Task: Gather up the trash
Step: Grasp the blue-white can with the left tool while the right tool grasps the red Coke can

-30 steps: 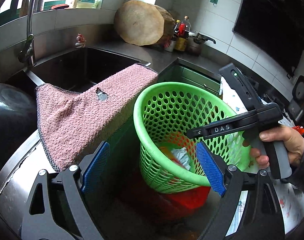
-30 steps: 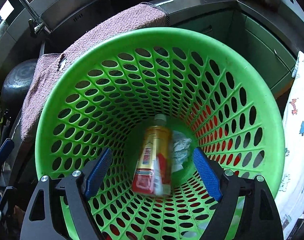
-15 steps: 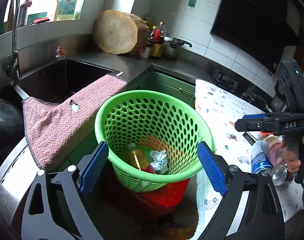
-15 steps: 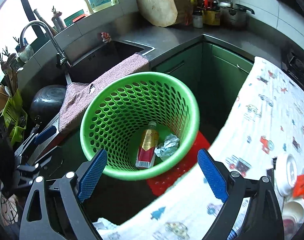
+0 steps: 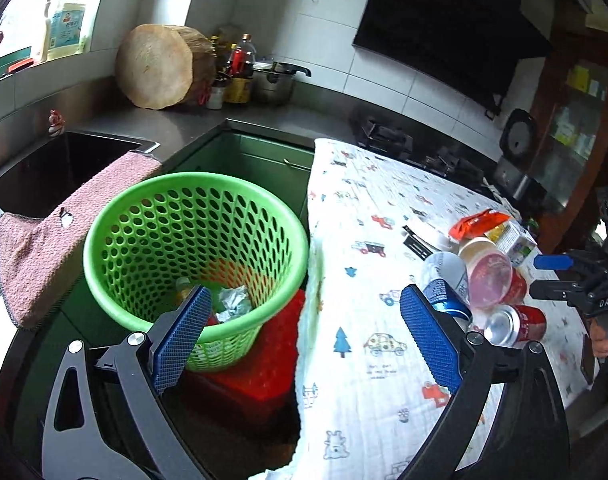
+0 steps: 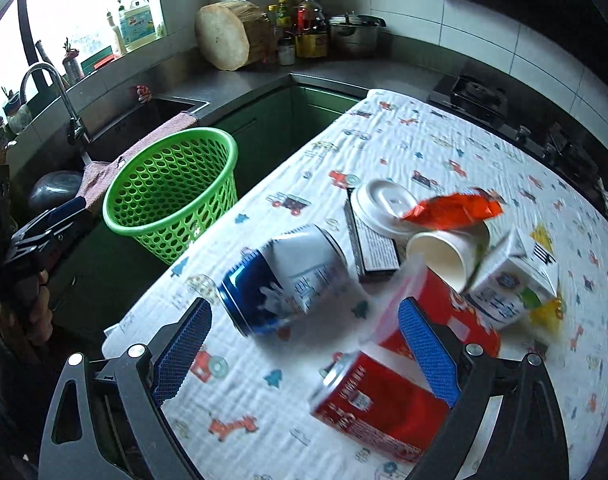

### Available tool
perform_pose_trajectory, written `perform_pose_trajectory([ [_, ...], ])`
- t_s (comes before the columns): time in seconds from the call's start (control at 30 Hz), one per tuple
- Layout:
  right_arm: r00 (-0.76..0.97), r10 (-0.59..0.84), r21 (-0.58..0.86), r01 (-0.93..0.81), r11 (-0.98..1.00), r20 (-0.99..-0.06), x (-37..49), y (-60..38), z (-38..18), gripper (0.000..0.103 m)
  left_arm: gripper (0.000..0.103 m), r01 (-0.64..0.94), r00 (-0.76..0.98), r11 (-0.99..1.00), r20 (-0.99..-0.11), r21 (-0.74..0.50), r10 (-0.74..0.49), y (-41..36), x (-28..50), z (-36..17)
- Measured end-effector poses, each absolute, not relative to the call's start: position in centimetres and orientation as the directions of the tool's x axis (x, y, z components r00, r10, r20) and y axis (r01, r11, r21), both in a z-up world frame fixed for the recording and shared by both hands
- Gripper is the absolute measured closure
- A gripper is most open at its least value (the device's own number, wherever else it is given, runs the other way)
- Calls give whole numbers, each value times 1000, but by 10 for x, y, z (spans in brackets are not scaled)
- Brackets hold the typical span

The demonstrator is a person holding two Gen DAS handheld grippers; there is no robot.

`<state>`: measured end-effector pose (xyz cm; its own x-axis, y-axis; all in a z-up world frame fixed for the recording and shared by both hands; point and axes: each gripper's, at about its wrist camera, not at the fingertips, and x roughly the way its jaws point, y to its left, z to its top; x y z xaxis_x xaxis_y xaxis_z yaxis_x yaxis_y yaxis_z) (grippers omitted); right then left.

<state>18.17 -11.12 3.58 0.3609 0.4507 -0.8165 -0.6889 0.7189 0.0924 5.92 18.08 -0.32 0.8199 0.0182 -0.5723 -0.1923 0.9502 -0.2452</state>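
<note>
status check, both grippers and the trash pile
Left gripper and right gripper open, empty, jaws just widened. Bottle in green basket. Red can nearest right gripper. Nothing blocking.

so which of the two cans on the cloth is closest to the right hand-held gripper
The red can, lying on its side just under the right hand-held gripper, by its right-hand pad. The blue and white can lies farther off, toward the green basket.

Basket (image 6: pixel 172 196) green w/ holes; towel (image 5: pixel 40 248) pink; cloth (image 6: pixel 423 168) white, cartoon-vehicle print; cans: blue/white (image 6: pixel 284 280), red (image 6: pixel 375 404); wrapper (image 6: pixel 455 210) orange.
</note>
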Motion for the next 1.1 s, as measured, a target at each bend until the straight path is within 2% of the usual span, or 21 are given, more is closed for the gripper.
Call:
perform_pose_trajectory([
  [0.3, 329, 376, 18, -731, 682, -866, 169, -148, -1, 11, 7, -109, 793, 967, -606, -229, -54, 132, 90, -4],
  [0.73, 283, 303, -160, -914, 373, -910, 166, -124, -32, 11, 7, -36, 729, 976, -673, -216, -122, 100, 132, -15],
  [0.97, 264, 267, -195, -946, 260, -927, 169, -115, -50, 12, 7, 32, 677, 981, -718, -191, -162, 85, 158, -22],
  [1.03, 261, 262, -199, -950, 242, -929, 169, -113, -54, 13, 7, 58, 660, 982, -732, -178, -172, 79, 165, -24],
  [1.1, 270, 248, -215, -949, 228, -930, 170, -113, -58, 23, 7, 84, 642, 983, -746, -161, -177, 71, 173, -26],
])
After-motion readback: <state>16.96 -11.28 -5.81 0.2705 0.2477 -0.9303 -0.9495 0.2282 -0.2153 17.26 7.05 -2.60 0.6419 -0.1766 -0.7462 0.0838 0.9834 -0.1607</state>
